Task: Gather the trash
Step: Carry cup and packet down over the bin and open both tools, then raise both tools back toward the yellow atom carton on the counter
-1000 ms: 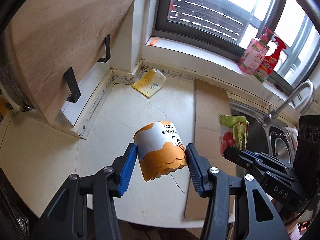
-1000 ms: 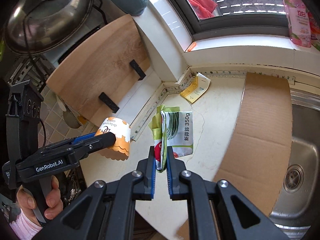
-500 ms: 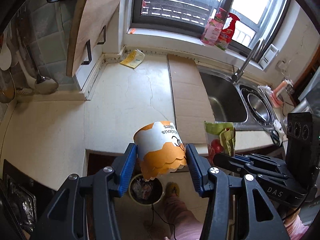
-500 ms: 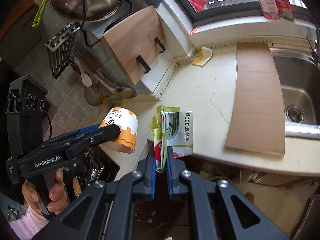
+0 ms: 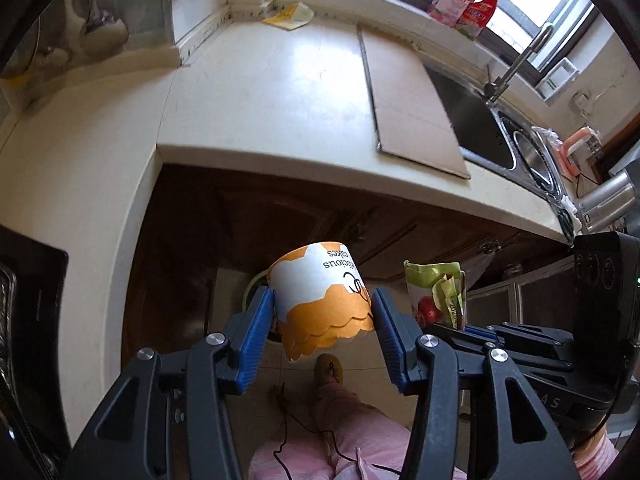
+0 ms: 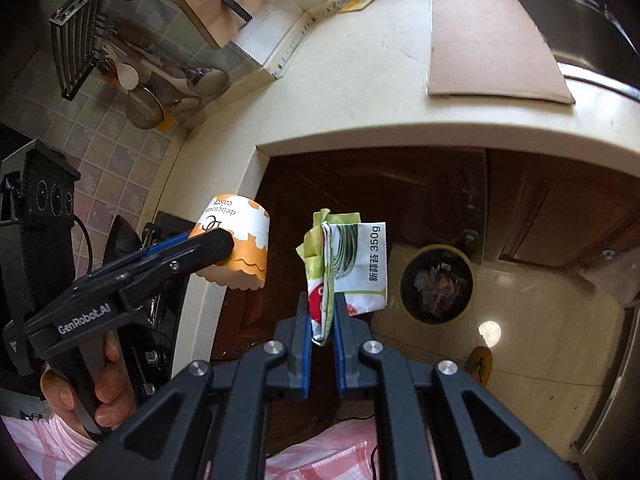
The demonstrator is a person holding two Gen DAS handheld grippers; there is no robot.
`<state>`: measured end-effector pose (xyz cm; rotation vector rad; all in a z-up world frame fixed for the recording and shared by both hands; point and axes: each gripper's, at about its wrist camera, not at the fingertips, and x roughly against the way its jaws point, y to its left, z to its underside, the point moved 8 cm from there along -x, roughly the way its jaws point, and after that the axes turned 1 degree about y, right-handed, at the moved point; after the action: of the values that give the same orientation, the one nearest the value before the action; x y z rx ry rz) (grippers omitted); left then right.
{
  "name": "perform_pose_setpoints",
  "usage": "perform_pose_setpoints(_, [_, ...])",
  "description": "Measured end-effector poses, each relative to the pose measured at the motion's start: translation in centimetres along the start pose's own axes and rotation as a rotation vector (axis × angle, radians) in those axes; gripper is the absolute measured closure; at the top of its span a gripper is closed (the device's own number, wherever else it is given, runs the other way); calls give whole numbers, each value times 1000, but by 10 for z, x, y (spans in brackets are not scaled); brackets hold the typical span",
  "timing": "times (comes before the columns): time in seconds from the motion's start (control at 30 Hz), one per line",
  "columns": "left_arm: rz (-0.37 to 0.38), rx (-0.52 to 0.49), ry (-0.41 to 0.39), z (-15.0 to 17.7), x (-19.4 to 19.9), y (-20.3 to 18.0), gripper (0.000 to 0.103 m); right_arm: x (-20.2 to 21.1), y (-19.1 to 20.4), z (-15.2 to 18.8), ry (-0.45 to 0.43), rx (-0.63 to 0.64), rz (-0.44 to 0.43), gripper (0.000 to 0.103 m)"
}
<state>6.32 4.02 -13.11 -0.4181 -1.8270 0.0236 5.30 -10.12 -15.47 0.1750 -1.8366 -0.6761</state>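
We hold two pieces of trash out past the edge of the counter, above the floor. Our left gripper has its blue pads pressed against both sides of an orange and white paper cup, which sits tilted between them with its scalloped rim toward the camera. Our right gripper has its fingers nearly together, pinching the lower edge of a crumpled green and white food packet that stands up between them. In the left wrist view the packet shows just right of the cup, the two apart. A round trash bin stands on the tiled floor in front of the dark wooden cabinets, below and to the right of the packet, with scraps already in it. On the counter a flat sheet of cardboard lies beside the sink, and a yellow wrapper rests in the far corner under the window.
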Motion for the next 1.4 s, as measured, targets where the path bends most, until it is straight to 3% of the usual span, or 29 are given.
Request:
perform_pose_setpoints(0.2, [-55,12,53,36,-87,23,54,-67,-44,23,83,-84,-36,94])
perform_pose_setpoints(0.47, [-19,58,167,89,-251,59,54,-196,-136,47,196,-183,-24,93])
perform_pose_setpoints(0.67, [-48,58,199,113,-368,88,51,-297,-213,65,257,-201,18,91])
perform_pose_setpoints(0.8, [-77,34,233,128,-430,103,46,-355,-262,72,275,-208,72,90])
perform_pose_setpoints(0.83, [-71,32,246,131,-444,106,34,-365,-272,74,279,-206,90,88])
perform_pose_setpoints(0.9, [-100,36,259,135,-463,115,20,-383,-291,76,284,-205,128,76])
perform_pose_setpoints(0.93, [-120,37,259,137,-470,120,20,-389,-299,77,281,-213,142,71])
perform_pose_setpoints(1.03, [-138,55,267,142,-481,129,20,-397,-311,79,272,-239,141,70])
perform_pose_setpoints(1.23, [-143,81,238,139,-472,136,20,-385,-300,80,259,-185,135,70])
perform_pose_setpoints(1.4, [-175,73,201,129,-437,128,20,-368,-281,78,257,-167,134,70])
